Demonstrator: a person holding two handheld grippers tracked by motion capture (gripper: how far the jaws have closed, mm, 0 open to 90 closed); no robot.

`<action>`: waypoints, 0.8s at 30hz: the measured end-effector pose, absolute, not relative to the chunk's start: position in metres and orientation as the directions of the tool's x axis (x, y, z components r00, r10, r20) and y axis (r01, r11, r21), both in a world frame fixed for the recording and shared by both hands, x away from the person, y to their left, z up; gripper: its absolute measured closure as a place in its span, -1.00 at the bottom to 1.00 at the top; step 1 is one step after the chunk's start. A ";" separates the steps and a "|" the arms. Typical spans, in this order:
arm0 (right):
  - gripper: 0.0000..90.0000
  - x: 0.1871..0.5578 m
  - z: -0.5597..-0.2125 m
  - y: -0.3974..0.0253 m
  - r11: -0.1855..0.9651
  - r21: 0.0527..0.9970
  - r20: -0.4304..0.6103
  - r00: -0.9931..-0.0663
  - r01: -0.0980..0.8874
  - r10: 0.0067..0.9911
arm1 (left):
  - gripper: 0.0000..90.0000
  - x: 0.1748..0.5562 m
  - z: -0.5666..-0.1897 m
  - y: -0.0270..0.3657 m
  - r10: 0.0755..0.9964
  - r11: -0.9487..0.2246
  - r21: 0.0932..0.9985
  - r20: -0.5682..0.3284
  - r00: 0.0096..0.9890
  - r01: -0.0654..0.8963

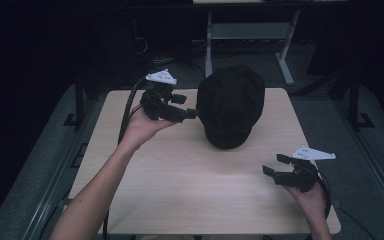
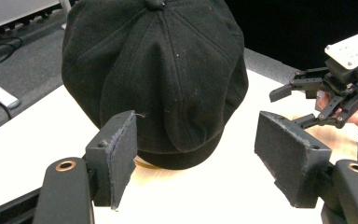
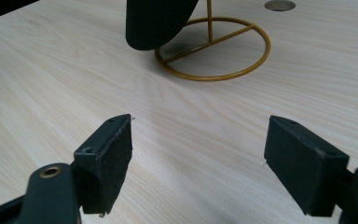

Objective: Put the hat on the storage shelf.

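Observation:
A black panelled cap (image 1: 231, 102) sits on a gold wire stand in the far middle of the light wood table (image 1: 180, 180). My left gripper (image 1: 186, 106) is held up at the cap's left side, open, its lower jaw tip right at the cap's edge. In the left gripper view the cap (image 2: 154, 74) is close ahead of the open left gripper (image 2: 200, 149), nothing between the pads. My right gripper (image 1: 275, 164) hovers low at the table's front right, open and empty. In the right gripper view, the right gripper (image 3: 198, 158) faces the stand's gold ring (image 3: 214, 46) and the cap's brim (image 3: 158, 21).
A small round hole (image 3: 279, 5) lies in the tabletop beyond the stand. A grey desk frame (image 1: 250, 35) stands on the dark floor behind the table. The other gripper (image 2: 328, 95) and its hand appear at the right of the left gripper view.

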State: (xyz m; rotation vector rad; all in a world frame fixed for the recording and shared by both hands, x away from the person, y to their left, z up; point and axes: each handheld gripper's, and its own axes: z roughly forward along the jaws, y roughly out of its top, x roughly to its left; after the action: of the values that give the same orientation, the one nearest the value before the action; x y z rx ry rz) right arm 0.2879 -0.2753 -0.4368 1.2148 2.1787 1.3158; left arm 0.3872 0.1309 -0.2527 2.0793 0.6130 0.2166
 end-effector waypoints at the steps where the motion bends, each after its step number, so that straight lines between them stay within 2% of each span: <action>1: -0.49 0.288 -0.437 -0.275 0.213 0.839 0.146 -0.585 0.501 0.798 | -0.34 0.386 -0.253 0.132 0.502 -0.444 0.829 -0.085 0.861 0.341; 24: -0.49 0.287 -0.440 -0.263 0.245 0.828 0.129 -0.596 0.505 0.793 | -0.36 0.368 -0.287 0.168 0.525 -0.418 0.829 -0.112 0.844 0.370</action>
State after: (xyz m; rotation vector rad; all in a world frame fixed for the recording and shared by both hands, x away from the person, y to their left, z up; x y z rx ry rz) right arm 0.2868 -0.2629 -0.4401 1.1994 2.2065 1.2812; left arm 0.3679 0.1683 -0.2866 2.0549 0.6545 0.2018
